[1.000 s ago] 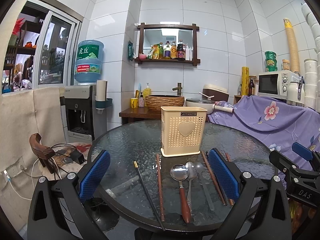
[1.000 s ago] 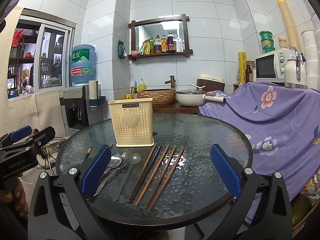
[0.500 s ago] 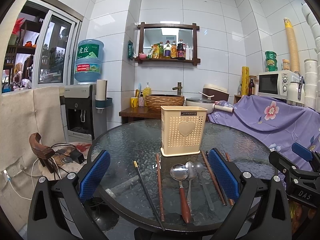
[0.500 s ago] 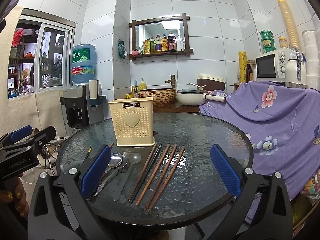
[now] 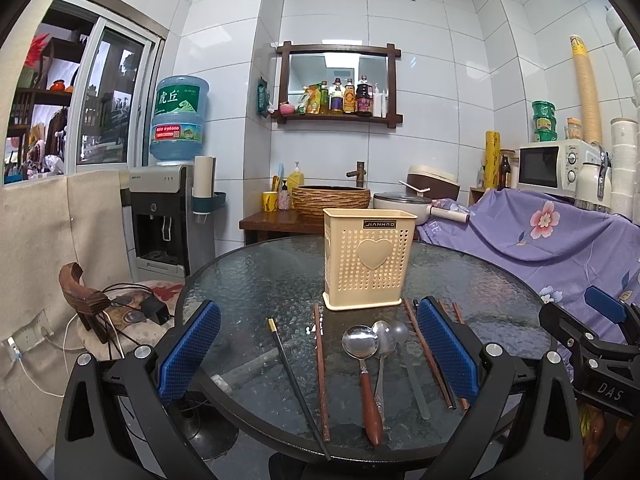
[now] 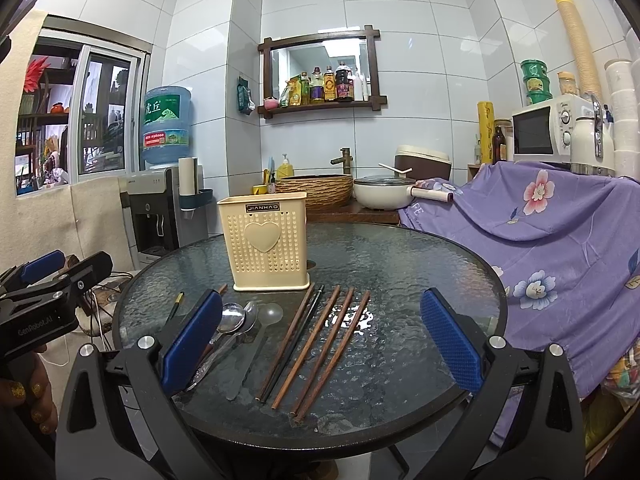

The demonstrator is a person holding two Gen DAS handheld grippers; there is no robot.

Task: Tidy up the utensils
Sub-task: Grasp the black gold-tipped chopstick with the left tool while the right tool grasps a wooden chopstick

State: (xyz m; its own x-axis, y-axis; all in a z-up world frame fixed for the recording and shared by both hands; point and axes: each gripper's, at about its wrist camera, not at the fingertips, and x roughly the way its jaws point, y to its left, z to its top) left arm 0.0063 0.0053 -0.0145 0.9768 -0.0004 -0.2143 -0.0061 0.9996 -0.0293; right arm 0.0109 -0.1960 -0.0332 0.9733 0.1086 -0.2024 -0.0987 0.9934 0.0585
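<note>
Three spoons [image 5: 380,344], seven chopsticks [image 6: 316,340], one holder [image 5: 367,258].

Utensils laid out on the table [image 5: 248,280] near the holder [image 5: 367,258]

Spoons [image 5: 360,342] lie before the holder; chopsticks [image 6: 320,340] lie right of them; two single sticks [image 5: 319,360] lie left. The sink counter [image 5: 272,222] stands behind.
</note>
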